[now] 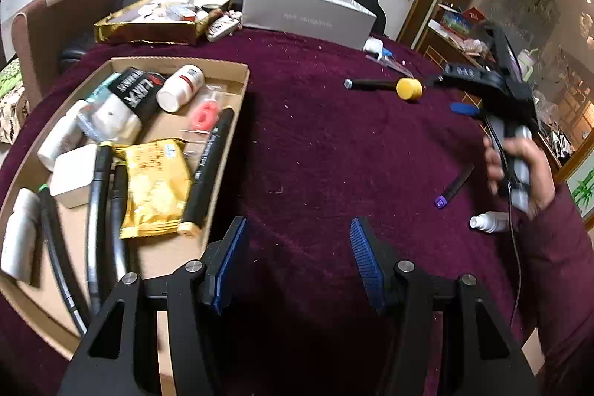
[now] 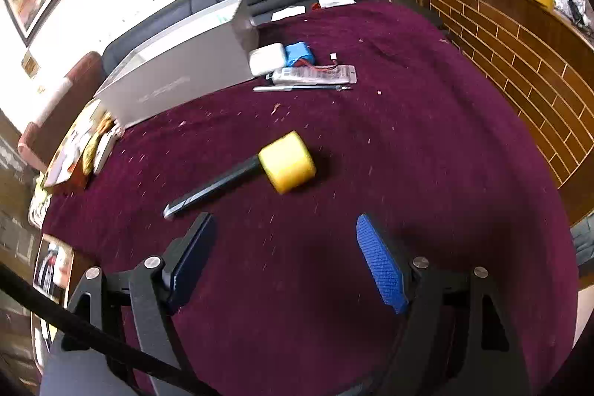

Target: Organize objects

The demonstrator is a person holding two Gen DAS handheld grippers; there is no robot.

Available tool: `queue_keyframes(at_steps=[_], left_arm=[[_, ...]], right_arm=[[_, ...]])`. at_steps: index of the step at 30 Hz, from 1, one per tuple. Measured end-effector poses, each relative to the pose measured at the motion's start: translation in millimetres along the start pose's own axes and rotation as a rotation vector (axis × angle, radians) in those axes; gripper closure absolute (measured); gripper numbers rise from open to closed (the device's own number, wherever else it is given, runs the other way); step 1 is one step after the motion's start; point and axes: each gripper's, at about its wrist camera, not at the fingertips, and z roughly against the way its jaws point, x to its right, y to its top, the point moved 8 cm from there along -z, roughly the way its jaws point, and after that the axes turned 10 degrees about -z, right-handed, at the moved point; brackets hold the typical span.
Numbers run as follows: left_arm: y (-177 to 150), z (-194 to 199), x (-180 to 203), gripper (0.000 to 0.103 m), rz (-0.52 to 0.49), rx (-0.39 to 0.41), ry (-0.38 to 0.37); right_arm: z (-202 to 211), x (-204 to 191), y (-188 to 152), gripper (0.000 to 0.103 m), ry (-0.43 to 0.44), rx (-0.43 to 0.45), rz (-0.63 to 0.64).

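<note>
Mallet [image 2: 287, 162], yellow-headed, black-handled: lying on maroon cloth [image 2: 408, 154], far of my right gripper [image 2: 286, 260], jaws wide, empty; my left gripper [image 1: 297, 262], half-spread, empty, right of cardboard tray [image 1: 226, 151].

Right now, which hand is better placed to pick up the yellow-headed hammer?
Right. The right gripper is open and empty with the hammer lying just ahead of its fingers. The left gripper, also open and empty, sits beside the cardboard tray, farther from the hammer.
</note>
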Motion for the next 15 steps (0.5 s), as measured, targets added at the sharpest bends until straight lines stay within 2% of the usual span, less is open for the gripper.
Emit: queue_keyframes(at_steps=[4, 9, 11, 13, 15], left_arm=[[2, -12, 4, 0.053, -0.009, -0.027, -0.016], [8, -18, 11, 0.053, -0.027, -0.033, -0.045], [10, -20, 16, 0.053, -0.035, -0.038, -0.062], [11, -23, 20, 0.053, -0.042, -0.046, -0.076], [13, -24, 25, 0.053, -0.047, -0.055, -0.089]], right_arm=[[-31, 1, 19, 0.025, -0.046, -0.036, 0.032], [-57, 4, 28, 0.026, -0.114, -0.062, 0.063], [-61, 4, 28, 0.036, -0.113, -0.068, 0.064], [-64, 5, 26, 0.069, -0.103, -0.095, 0.051], [-62, 6, 24, 0.072, -0.104, -0.098, 0.039]])
